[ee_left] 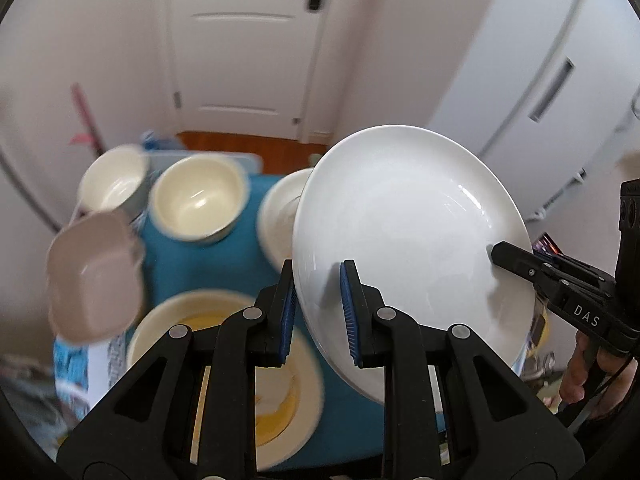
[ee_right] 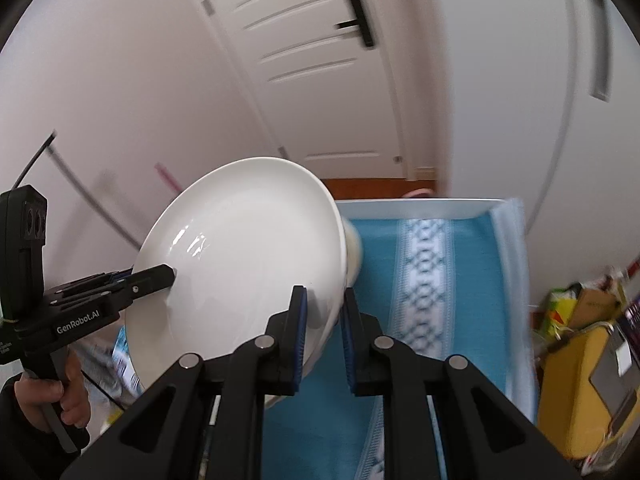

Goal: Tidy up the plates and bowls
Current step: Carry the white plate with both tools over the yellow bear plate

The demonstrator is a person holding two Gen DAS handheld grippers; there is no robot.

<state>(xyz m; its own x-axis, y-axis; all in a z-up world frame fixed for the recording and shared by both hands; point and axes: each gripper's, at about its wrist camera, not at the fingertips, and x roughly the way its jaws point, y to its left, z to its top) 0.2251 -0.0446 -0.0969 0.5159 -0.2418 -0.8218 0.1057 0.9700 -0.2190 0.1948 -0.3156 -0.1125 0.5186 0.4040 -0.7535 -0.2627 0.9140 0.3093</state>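
Blue-padded fingers [ee_left: 350, 312] of the left gripper [ee_left: 318, 312]: clamped across the near rim of the white plate [ee_left: 400, 232], one pad on the upper face, the other behind the edge.

Right gripper [ee_right: 323, 332]: likewise clamped on the opposite rim of the same plate, as seen in the right wrist view; its black finger is also seen lying on the plate's face in the left wrist view.

White plate: held in the air between both grippers, steeply tilted, above the blue towel [ee_right: 452, 288] that covers the tray [ee_right: 420, 205]. No contact with other dishes is seen.

Items on the towel, left wrist view:
- cream bowl [ee_left: 198, 204], toward the far edge;
- second cream bowl [ee_left: 114, 180], at the far left corner, blurred;
- pale square dish [ee_left: 96, 276], at the left edge, blurred;
- large cream plate [ee_left: 228, 372] with yellow marks, at the near edge;
- another pale plate or bowl [ee_left: 280, 216], partly hidden behind the held plate; which cannot be told.

Handling note (judgement): a glazed plate pinched only at its rim is apt to slip or swing. Both clamps should be kept closed, the plate levelled before lowering, and it should be set down centred on a matching plate. One gripper should be released only once the plate is borne from below.
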